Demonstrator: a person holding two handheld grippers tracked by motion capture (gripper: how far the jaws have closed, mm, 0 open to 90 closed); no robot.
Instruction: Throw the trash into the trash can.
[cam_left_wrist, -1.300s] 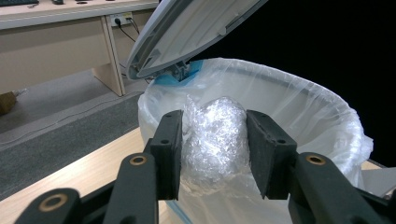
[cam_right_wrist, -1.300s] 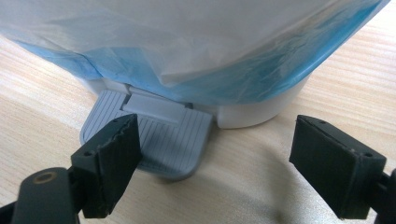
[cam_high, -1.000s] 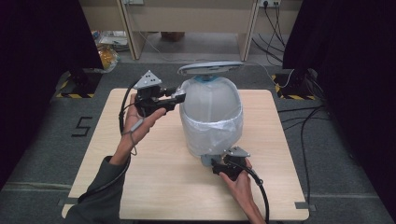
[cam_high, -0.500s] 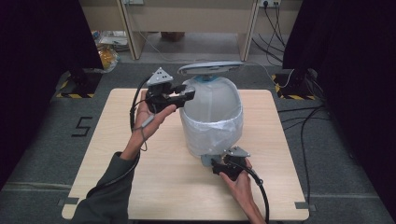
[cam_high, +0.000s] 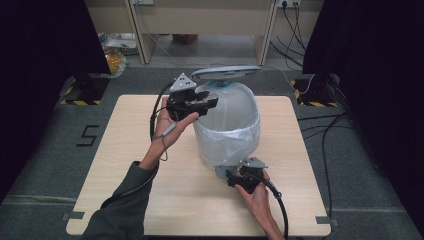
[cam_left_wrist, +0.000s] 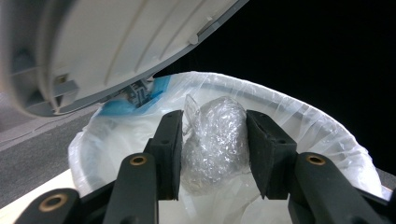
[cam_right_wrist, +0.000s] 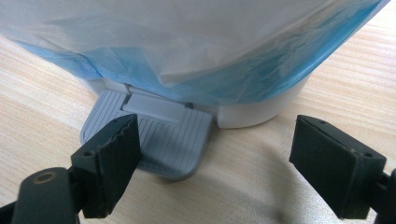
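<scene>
The bin (cam_high: 227, 125) stands on the table (cam_high: 125, 150), a little behind its middle, and I tell all places from it; it is a white pedal bin with a pale plastic liner (cam_high: 235, 142) folded over its rim, and in the right gripper view the liner (cam_right_wrist: 224, 60) shows blue near the base of the bin (cam_right_wrist: 252, 109); the lid (cam_high: 226, 73) is raised above the far side of the bin, with the mouth open under it.

The left gripper (cam_high: 205, 102) is at the left upper edge of the bin, held by the left hand (cam_high: 170, 125), and its tips reach over the rim; its jaws are pressed on a wad (cam_left_wrist: 214, 140) of crumpled clear plastic, one pad on each side of it; in the left gripper view the wad hangs above the mouth of the bin (cam_left_wrist: 299, 112), with the underside of the lid (cam_left_wrist: 116, 42) above it and to the left.

The right gripper (cam_high: 239, 175) is at the near foot of the bin, low on the table, in the right hand (cam_high: 252, 192); its jaws are spread wide and nothing is between the pads; the grey ribbed pedal (cam_right_wrist: 154, 140) comes out from the base of the bin, and one jaw is above the near left part of it; whether this jaw touches the pedal I cannot tell; the other jaw is beside the base, over the bare wood.
</scene>
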